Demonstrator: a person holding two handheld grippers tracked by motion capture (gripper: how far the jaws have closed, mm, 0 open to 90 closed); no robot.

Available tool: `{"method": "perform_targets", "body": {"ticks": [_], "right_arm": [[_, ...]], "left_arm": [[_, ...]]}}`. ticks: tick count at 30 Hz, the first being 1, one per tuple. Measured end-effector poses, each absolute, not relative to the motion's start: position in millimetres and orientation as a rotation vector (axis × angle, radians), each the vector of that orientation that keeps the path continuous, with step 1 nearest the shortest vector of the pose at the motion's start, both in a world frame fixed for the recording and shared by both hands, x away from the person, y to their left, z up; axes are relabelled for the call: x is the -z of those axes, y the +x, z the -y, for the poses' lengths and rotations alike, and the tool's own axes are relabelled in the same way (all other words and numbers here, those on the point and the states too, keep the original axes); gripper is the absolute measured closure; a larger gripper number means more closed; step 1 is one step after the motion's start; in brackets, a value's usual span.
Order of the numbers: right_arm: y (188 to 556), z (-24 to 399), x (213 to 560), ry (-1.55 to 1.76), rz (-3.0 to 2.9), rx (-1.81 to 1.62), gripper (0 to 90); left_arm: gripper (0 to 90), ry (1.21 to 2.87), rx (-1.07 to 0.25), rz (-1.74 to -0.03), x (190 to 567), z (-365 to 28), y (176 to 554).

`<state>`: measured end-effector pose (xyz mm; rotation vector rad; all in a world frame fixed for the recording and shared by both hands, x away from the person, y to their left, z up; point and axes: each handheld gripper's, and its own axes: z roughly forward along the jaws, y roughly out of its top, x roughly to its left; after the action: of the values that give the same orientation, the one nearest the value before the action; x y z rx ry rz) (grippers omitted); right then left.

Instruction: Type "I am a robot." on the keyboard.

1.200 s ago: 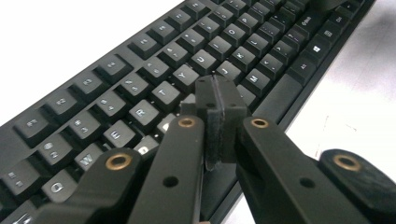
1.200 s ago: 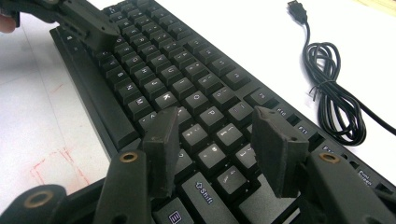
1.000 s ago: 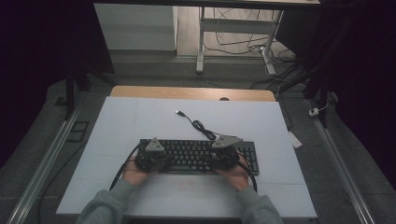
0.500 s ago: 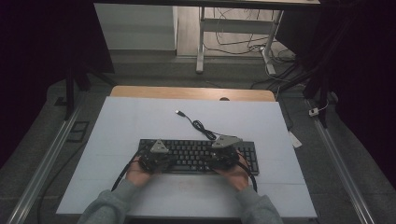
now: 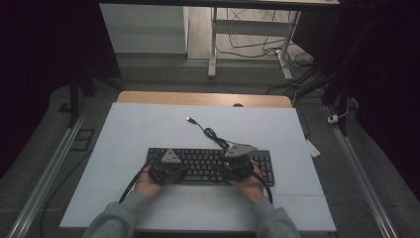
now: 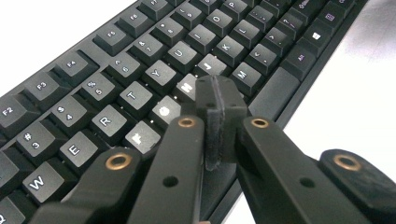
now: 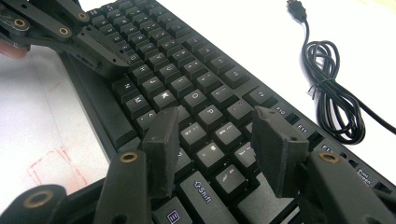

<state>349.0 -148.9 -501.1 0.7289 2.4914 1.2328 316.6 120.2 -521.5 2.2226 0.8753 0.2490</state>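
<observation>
White table (image 5: 129, 129) | black keyboard (image 5: 208, 161), backlit keys | left gripper (image 6: 219, 100) jaws pressed together | right gripper (image 7: 219, 140) jaws spread

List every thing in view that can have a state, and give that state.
Left gripper: jaws shut, nothing between them, tip over the keys near H and J.
Right gripper: jaws open, nothing between them, over the keys at the Shift end.
Keyboard: flat on the white mat, several key legends lit.
Keyboard cable: partly coiled behind the keyboard.
USB plug: lying loose on the mat, not plugged in.
</observation>
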Motion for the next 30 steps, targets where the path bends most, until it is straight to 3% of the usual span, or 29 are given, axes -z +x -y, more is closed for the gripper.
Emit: {"method": "perform_targets", "body": {"ticks": [10, 21, 30], "right_arm": [[348.8, 149.1, 500.6, 0.725, -2.489, -1.234, 51.8], [349.0, 150.0, 499.9, 0.727, -2.486, -1.237, 51.7], [349.0, 150.6, 499.6, 0.731, -2.485, -1.226, 51.8]], "left_arm": [[88.1, 2.203, -0.267, -0.88, 519.5, -121.6, 315.7], [45.1, 2.096, -0.289, -0.94, 501.2, -145.6, 313.7], [31.5, 2.071, -0.274, -0.993, 498.2, -162.4, 314.6]]}}
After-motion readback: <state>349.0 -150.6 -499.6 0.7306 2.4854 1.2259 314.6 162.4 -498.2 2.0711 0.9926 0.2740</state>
